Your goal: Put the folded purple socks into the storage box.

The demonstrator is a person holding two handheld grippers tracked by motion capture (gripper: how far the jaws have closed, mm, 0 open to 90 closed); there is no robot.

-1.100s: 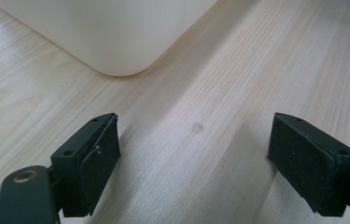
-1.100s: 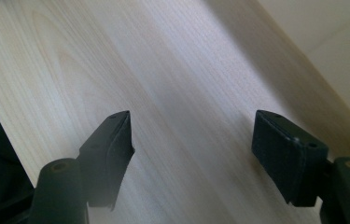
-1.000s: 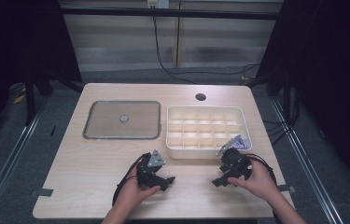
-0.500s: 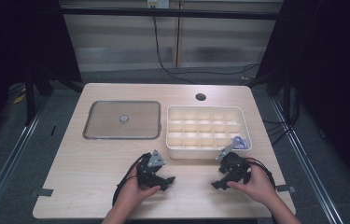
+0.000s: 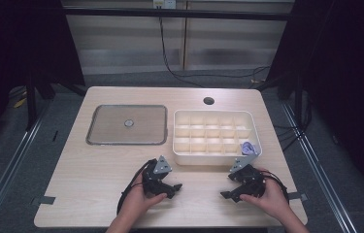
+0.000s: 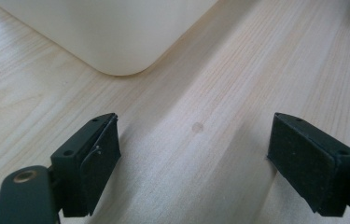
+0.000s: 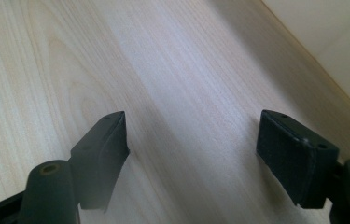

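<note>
A white compartment box (image 5: 216, 137) stands on the right half of the wooden table (image 5: 97, 170). A small purple object (image 5: 249, 147) lies in its near right compartment. My left gripper (image 5: 173, 186) rests on the table in front of the box's left corner, open, with bare wood between its jaws. In the left gripper view (image 6: 196, 158) the box's rounded corner (image 6: 116, 32) lies just ahead. My right gripper (image 5: 229, 188) sits near the front edge below the box's right end, open and empty. The right gripper view (image 7: 193, 158) has the box wall (image 7: 336, 32) at its upper right.
A flat grey tray (image 5: 107, 137) lies at the left, with a small round piece (image 5: 129, 123) in its middle. A round hole (image 5: 208, 101) marks the table's far side. Cables trail from both grippers toward the front edge.
My right gripper has drawn back a little from the box toward the table's front edge. The left gripper has stayed where it was.
</note>
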